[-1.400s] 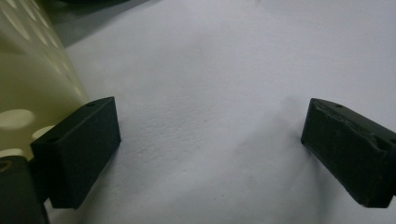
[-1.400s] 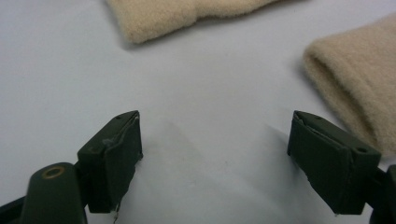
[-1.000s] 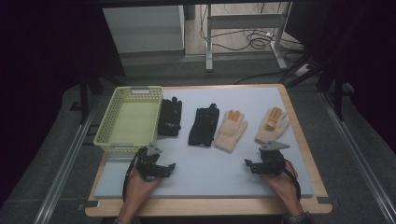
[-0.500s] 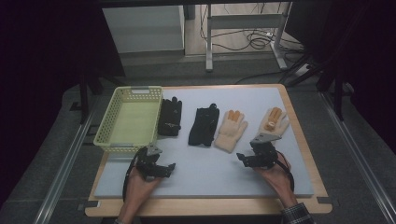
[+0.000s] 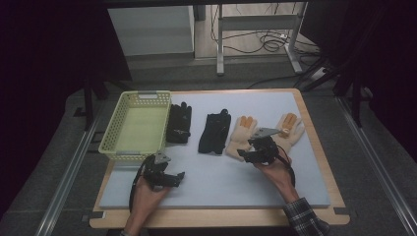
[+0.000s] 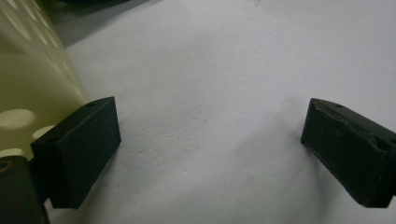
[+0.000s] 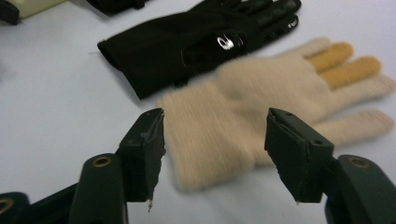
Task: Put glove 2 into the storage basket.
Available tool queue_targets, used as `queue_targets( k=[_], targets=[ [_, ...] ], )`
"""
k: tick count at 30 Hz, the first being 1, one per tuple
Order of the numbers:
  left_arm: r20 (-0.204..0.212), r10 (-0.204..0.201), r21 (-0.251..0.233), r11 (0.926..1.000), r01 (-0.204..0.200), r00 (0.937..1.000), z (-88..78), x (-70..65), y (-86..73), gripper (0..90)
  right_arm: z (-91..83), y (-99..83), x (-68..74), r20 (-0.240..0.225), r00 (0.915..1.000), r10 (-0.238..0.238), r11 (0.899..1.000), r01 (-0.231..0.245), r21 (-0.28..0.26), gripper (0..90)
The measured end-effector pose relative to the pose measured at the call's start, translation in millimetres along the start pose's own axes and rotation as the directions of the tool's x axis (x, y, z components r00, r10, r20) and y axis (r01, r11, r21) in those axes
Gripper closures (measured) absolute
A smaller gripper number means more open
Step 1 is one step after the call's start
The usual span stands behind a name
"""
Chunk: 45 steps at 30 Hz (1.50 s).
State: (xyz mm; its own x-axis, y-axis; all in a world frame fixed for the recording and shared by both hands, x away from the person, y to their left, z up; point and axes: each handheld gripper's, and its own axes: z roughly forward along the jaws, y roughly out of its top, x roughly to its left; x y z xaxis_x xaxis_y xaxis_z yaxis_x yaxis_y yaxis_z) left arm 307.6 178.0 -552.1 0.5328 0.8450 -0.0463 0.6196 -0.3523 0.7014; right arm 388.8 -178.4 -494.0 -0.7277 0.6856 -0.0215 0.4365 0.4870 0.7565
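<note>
The high view looks forward and down from above the person's side onto the pale grey padded tabletop (image 5: 216,182), far enough back to take in its whole surface and the floor beyond. The left gripper view sits low and very close to that tabletop, looking along its own tongs with the pale yellow perforated plastic basket (image 6: 28,93) at its left edge. The right gripper view looks along its tongs at the cream knitted glove with orange fingertips (image 7: 261,93), close up. Both share the basket (image 5: 135,125) and glove (image 5: 241,132) with the high view.
</note>
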Motion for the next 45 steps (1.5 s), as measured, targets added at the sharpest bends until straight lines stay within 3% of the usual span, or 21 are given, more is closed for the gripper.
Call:
queue_targets(
  k=[9, 15, 18, 22, 27, 33, 34, 37, 40, 41, 42, 45],
  targets=[
    [0.000, 0.000, 0.000, 1.0000, 0.000, 1.0000, 0.0, 0.1, 0.0, 4.8, 30.2, 29.2, 6.1, -0.011, 0.9992, -0.039, 0.999, 0.039, 0.011, 39.9],
    [0.000, 0.000, 0.000, 1.0000, 0.000, 1.0000, 0.0, 0.1, 0.0, 4.8, 50.4, 45.3, 5.1, 0.013, 0.9972, -0.074, 0.997, 0.073, 0.031, 58.4],
    [0.001, 0.000, 0.000, 1.0000, 0.000, 1.0000, 0.0, 0.1, 0.0, 4.8, 59.6, 52.3, 3.2, 0.014, 0.9973, -0.073, 0.997, 0.072, 0.035, 61.0],
    [0.001, -0.001, 0.001, 1.0000, 0.001, 1.0000, 0.1, 0.1, 0.0, 4.8, 73.3, 59.9, 1.2, -0.002, 0.9984, -0.056, 0.998, 0.056, 0.037, 48.7],
    [0.001, 0.000, 0.002, 1.0000, 0.000, 1.0000, 0.1, 0.2, 0.0, 4.8, 94.1, 65.8, -0.4, 0.015, 0.9994, -0.033, 0.998, 0.032, 0.057, 32.6],
    [0.002, -0.001, 0.001, 1.0000, 0.001, 1.0000, 0.2, 0.1, 0.1, 4.8, 117.6, 69.6, -4.0, 0.022, 0.9991, -0.037, 0.994, 0.035, 0.106, 27.3],
    [0.002, -0.001, 0.001, 1.0000, 0.001, 1.0000, 0.2, 0.1, 0.1, 4.8, 119.3, 69.7, -4.7, 0.015, 0.9996, -0.025, 0.994, 0.023, 0.106, 29.6],
    [0.001, -0.001, 0.001, 1.0000, 0.001, 1.0000, 0.2, 0.1, 0.1, 4.8, 121.0, 69.3, -6.2, -0.047, 0.9987, 0.021, 0.992, -0.015, 0.123, 49.2],
    [0.001, -0.001, 0.001, 1.0000, 0.001, 1.0000, 0.3, 0.0, 0.1, 4.8, 120.7, 68.3, -5.6, -0.066, 0.9971, 0.040, 0.991, -0.031, 0.131, 62.2],
    [0.001, -0.001, 0.001, 1.0000, 0.001, 1.0000, 0.3, 0.0, 0.1, 4.8, 120.0, 68.5, -5.3, -0.071, 0.9965, 0.044, 0.989, -0.034, 0.141, 74.1],
    [0.001, -0.001, 0.001, 1.0000, 0.001, 1.0000, 0.3, 0.0, 0.1, 4.8, 119.6, 68.3, -4.4, -0.089, 0.9953, 0.038, 0.989, -0.025, 0.144, 78.8],
    [0.000, 0.000, 0.002, 1.0000, 0.000, 1.0000, 0.2, 0.1, 0.1, 4.8, 118.3, 69.5, -1.0, -0.064, 0.9976, 0.025, 0.989, -0.015, 0.145, 85.8]
  ],
)
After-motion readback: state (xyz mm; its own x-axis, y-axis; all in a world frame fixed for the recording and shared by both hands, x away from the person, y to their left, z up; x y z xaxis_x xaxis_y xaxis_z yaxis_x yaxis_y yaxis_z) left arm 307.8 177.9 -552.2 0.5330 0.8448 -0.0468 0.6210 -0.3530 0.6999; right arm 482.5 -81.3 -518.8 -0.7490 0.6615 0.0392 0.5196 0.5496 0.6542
